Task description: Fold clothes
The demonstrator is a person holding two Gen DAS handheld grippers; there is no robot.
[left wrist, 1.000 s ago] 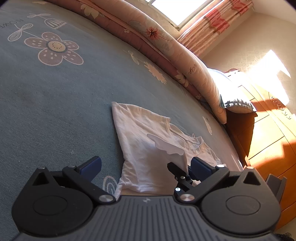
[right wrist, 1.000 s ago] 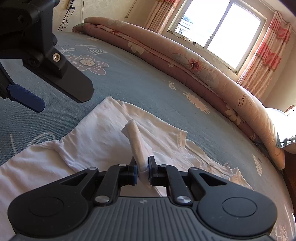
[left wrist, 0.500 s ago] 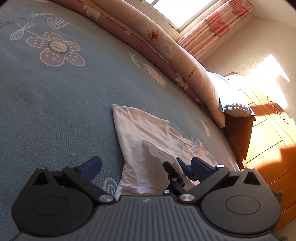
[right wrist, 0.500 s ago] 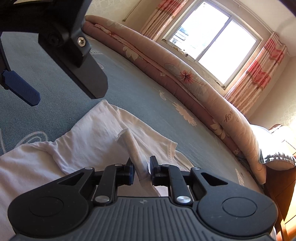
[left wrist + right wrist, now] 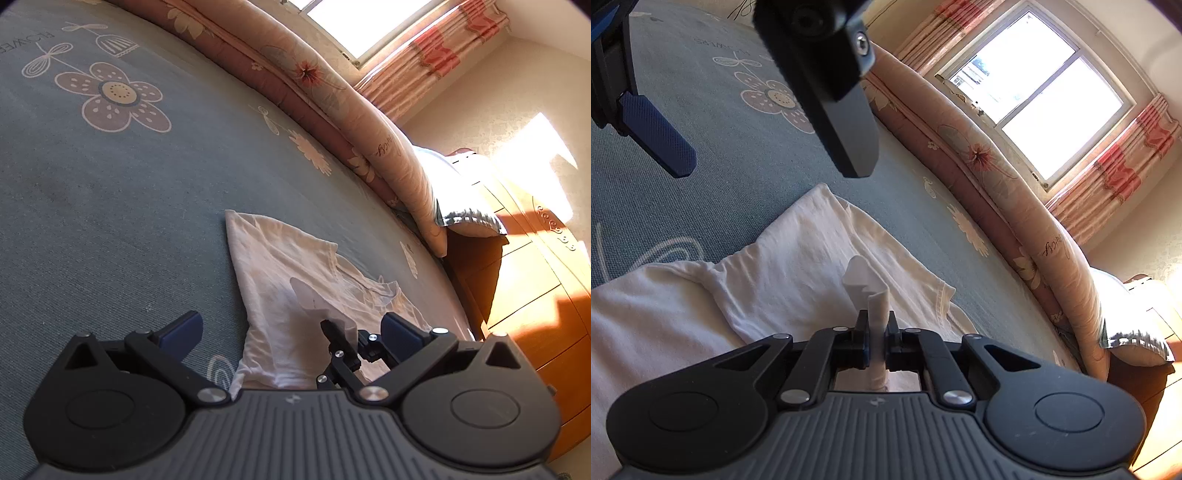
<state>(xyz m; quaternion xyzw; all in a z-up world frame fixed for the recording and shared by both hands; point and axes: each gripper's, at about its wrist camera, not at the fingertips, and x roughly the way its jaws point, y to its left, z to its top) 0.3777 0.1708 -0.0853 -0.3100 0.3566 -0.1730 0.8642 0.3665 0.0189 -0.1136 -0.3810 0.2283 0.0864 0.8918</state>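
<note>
A white T-shirt (image 5: 280, 266) lies crumpled on the blue-grey flowered bedspread (image 5: 110, 206). My left gripper (image 5: 291, 328) hovers open over the shirt's near end, its blue pads wide apart with nothing between them. In the right wrist view the left gripper's blue pad (image 5: 657, 136) and black finger hang overhead. My right gripper (image 5: 877, 328) is closing its jaws on a narrow upright ridge of the T-shirt (image 5: 798, 258), and the pads press the cloth. In the left wrist view the right gripper (image 5: 340, 343) shows as black fingers just inside my right pad.
A rolled floral quilt (image 5: 1015, 192) runs along the far side of the bed below a bright window (image 5: 1034, 74) with pink curtains. A pillow (image 5: 461, 199) and an orange wooden headboard (image 5: 535, 295) stand at the right end.
The right gripper has rolled and shifted a little across the shirt, keeping the pinched ridge of cloth, which now stands more upright. Its jaws eased slightly and closed again. The left gripper stayed put.
</note>
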